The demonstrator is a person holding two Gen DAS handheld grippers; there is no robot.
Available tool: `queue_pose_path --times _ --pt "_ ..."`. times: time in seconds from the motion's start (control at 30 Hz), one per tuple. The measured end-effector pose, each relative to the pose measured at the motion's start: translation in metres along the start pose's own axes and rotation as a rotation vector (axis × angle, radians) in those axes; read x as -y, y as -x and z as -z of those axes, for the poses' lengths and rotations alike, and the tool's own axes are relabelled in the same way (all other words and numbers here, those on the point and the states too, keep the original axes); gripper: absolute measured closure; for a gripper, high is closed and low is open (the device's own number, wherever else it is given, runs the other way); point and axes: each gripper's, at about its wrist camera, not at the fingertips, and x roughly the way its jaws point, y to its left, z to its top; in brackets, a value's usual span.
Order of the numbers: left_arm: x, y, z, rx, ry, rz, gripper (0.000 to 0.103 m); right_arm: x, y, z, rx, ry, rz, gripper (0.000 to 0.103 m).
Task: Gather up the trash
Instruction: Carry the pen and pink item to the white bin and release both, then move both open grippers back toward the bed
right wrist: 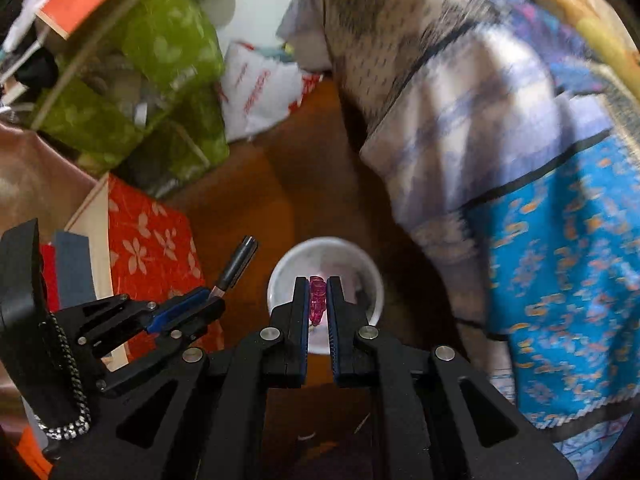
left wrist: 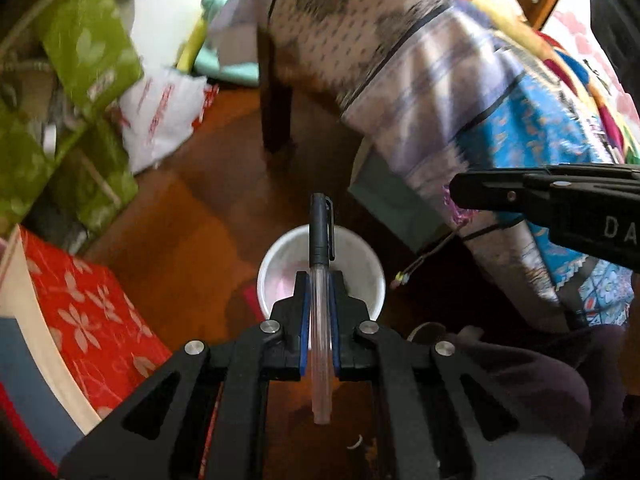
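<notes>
Left tongs [left wrist: 320, 300] pinch a clear pen [left wrist: 321, 320] with black cap; right tongs [right wrist: 318, 300] pinch a pink piece [right wrist: 317, 300], above a white cup [left wrist: 360, 256] beside draped cloth [left wrist: 420, 80].

Both claws point steeply downward, side by side. The left claw [left wrist: 320, 280] is clamped. The right claw [right wrist: 318, 284] is clamped.
</notes>
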Motion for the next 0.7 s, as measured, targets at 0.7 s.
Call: queue_pose_path --times 0.7 --pt "-0.001 -0.036 -0.018 -0.066 0.052 -0.002 0.081 0.007 -0.018 0.000 -0.066 -0.019 0.014 0.066"
